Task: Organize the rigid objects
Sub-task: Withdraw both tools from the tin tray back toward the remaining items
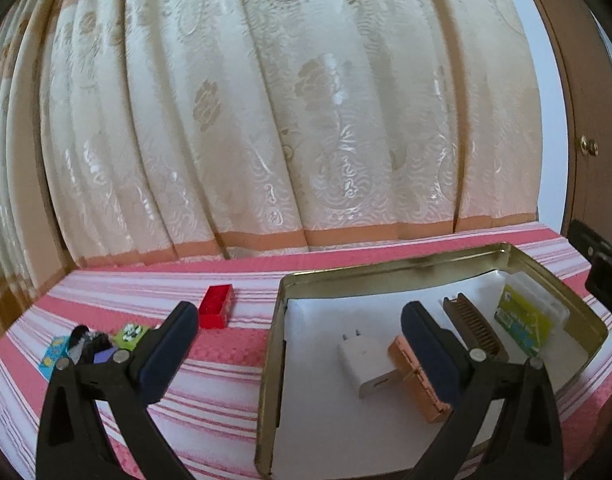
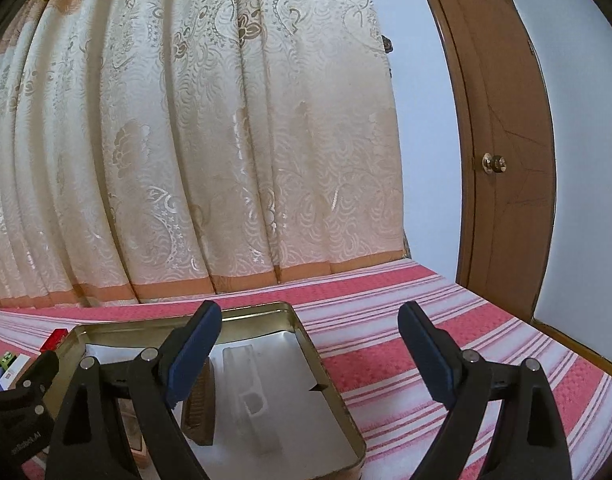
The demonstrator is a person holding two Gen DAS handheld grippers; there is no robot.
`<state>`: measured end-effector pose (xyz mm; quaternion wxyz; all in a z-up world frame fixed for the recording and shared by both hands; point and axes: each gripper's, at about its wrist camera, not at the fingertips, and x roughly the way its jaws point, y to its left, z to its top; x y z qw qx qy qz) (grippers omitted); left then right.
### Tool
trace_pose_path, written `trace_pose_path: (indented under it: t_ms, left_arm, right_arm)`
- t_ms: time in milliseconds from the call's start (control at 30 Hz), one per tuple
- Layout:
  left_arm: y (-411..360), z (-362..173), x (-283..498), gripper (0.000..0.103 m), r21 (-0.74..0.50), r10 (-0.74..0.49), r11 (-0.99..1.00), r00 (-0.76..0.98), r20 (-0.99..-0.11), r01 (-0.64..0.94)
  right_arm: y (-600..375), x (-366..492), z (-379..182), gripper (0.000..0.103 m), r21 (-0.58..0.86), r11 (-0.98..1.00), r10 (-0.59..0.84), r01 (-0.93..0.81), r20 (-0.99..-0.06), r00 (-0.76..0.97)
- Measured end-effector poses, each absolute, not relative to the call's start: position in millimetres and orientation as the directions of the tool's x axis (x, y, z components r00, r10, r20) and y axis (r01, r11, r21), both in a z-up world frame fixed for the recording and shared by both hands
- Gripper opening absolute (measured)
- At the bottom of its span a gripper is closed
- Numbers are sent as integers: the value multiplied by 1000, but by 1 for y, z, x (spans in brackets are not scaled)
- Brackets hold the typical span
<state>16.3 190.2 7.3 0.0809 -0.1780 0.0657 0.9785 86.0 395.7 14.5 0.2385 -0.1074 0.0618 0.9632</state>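
Black tool, blue pads

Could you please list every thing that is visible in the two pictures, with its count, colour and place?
metal tin: 1, gold, open on the bed, white sheet inside
charger plug: 1, white, in the tin, left part
rose-gold case: 1, copper pink, in the tin beside the plug
comb: 1, brown, in the tin, middle
clear plastic box: 1, transparent with green label, in the tin, right side
red box: 1, red, on the cover left of the tin
small items: several, green, blue, black, purple, far left on the cover
bed cover: 1, pink with white stripes
curtain: 1, cream, behind the bed
door: 1, brown, right
left gripper: open, empty
right gripper: open, empty
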Motion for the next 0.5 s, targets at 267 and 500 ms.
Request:
trace_pose_path:
  t_ms: [267, 500]
  left_arm:
    - [166, 5, 18, 103, 27, 157, -983, -916, -370, -180]
    - [150, 4, 20, 103, 22, 152, -985, -916, -370, -172]
  right_arm:
    - [375, 92, 14, 92, 34, -876, 462, -481, -225, -858]
    - [362, 101, 15, 92, 61, -877, 454, -476, -217, -864]
